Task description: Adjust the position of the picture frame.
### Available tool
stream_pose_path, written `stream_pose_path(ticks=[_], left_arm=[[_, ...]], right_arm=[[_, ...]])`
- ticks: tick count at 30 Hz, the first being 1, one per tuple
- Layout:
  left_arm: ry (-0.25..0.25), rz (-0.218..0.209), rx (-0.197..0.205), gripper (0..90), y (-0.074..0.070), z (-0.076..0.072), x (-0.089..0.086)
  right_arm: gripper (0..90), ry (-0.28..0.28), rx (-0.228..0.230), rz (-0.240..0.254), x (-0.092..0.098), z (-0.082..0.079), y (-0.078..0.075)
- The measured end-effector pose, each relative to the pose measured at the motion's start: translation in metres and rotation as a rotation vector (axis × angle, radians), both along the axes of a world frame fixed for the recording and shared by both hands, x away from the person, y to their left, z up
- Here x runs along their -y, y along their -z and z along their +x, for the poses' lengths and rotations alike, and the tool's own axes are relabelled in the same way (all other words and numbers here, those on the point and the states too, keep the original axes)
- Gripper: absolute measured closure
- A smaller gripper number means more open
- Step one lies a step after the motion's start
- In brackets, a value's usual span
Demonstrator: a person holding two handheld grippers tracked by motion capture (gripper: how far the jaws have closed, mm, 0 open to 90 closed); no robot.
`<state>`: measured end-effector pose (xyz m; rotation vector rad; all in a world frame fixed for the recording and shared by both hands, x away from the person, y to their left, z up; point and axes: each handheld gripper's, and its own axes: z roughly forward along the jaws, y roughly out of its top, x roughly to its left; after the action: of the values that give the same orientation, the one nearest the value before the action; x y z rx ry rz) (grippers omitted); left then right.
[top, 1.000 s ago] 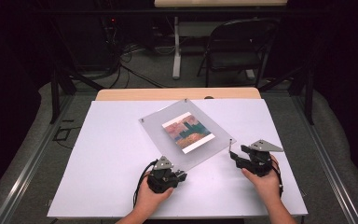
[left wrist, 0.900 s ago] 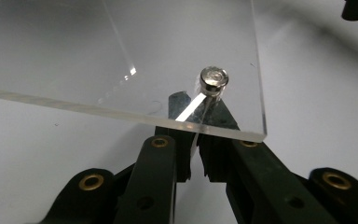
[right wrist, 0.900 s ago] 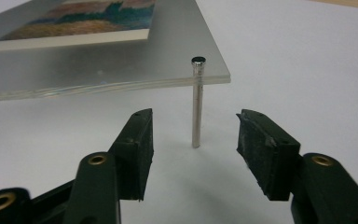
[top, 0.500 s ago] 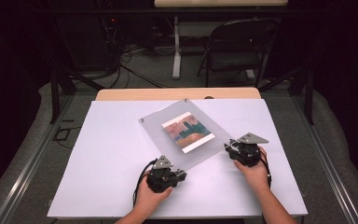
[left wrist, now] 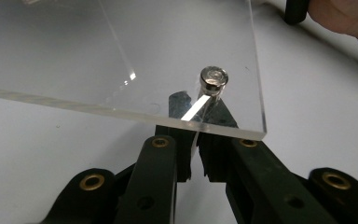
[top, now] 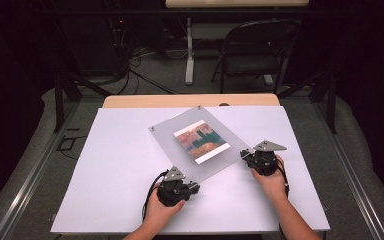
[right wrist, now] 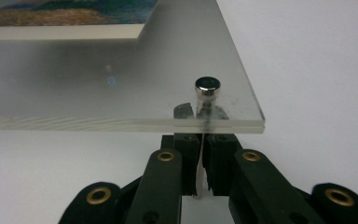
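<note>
A clear acrylic picture frame [top: 172, 134] lies turned on the white table [top: 120, 165], with a colourful print [top: 201, 142] in its middle. My left gripper [top: 195, 186] is at the frame's near corner. In the left gripper view its jaws [left wrist: 198, 112] are shut on the metal corner post [left wrist: 213, 79] under the panel. My right gripper [top: 246, 155] is at the frame's right corner. Its jaws have just been closing and now stand shut [right wrist: 201, 117] on that corner's post [right wrist: 208, 87], below the clear panel [right wrist: 98, 93].
A wooden desk edge [top: 190, 100] shows behind the white top. Beyond it stand a black folding chair [top: 255, 50] and a white table leg [top: 190, 50], with cables on the floor. The other hand [left wrist: 345, 14] shows at the top right of the left gripper view.
My right gripper has moved left and down to the frame's right corner and shut on the post there. The left gripper and the frame have not moved.
</note>
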<state>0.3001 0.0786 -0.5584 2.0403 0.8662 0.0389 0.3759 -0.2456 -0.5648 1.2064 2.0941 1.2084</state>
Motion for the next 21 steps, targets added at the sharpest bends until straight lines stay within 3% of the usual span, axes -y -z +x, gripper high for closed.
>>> stream_pose_path(ticks=[11, 21], left_arm=[[0.0, -0.029, 0.001, 84.5, -0.009, 0.001, -0.01], [-0.05, -0.053, -0.003, 84.8, -0.02, 0.009, -0.041]], right_arm=[[85.2, -0.025, 0.017, 0.004, -0.002, -0.006, -0.013], [85.2, -0.077, 0.018, 0.031, -0.01, -0.024, -0.025]])
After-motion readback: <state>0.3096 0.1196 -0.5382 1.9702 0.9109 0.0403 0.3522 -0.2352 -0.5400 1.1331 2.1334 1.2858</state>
